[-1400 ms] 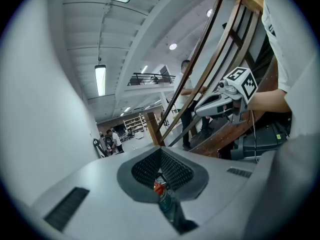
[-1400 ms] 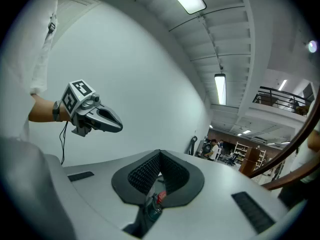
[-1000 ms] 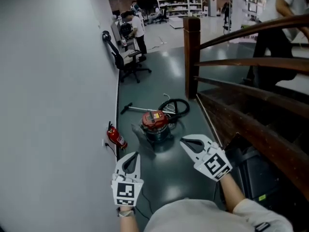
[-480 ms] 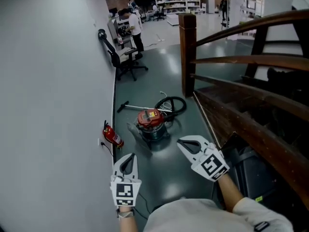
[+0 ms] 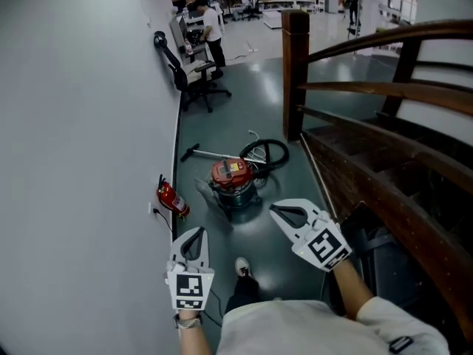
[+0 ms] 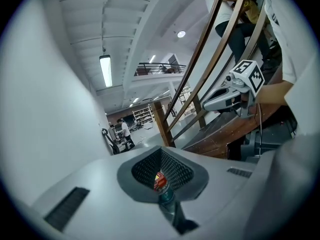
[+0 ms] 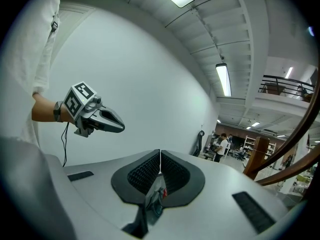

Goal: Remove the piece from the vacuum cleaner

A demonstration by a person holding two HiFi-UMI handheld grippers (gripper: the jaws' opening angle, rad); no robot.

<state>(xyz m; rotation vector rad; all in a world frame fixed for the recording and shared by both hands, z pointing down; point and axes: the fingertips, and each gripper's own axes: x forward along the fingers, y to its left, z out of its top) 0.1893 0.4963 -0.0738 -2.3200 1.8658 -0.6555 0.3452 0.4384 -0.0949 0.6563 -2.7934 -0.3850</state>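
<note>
The vacuum cleaner (image 5: 233, 180), a dark drum with a red top, stands on the floor ahead of me. Its black hose (image 5: 268, 152) coils behind it, and a metal wand (image 5: 211, 154) lies to its left. Both grippers are held in the air, short of it and well above the floor. My left gripper (image 5: 196, 232) is shut and empty, and my right gripper (image 5: 276, 211) is shut and empty too. In the left gripper view the vacuum cleaner (image 6: 160, 182) shows past the closed left gripper (image 6: 161, 151). In the right gripper view the closed right gripper (image 7: 160, 154) points the same way.
A red fire extinguisher (image 5: 171, 197) stands by the white wall (image 5: 81, 139) on the left. A wooden post (image 5: 295, 65) and stair railing (image 5: 384, 168) run along the right. An office chair (image 5: 194, 80) and a person (image 5: 214, 32) are farther back. My shoe (image 5: 242, 266) shows below.
The view has shifted slightly forward, and my shoe has come into sight at the bottom. Both grippers stay shut and hold about the same place in the picture.
</note>
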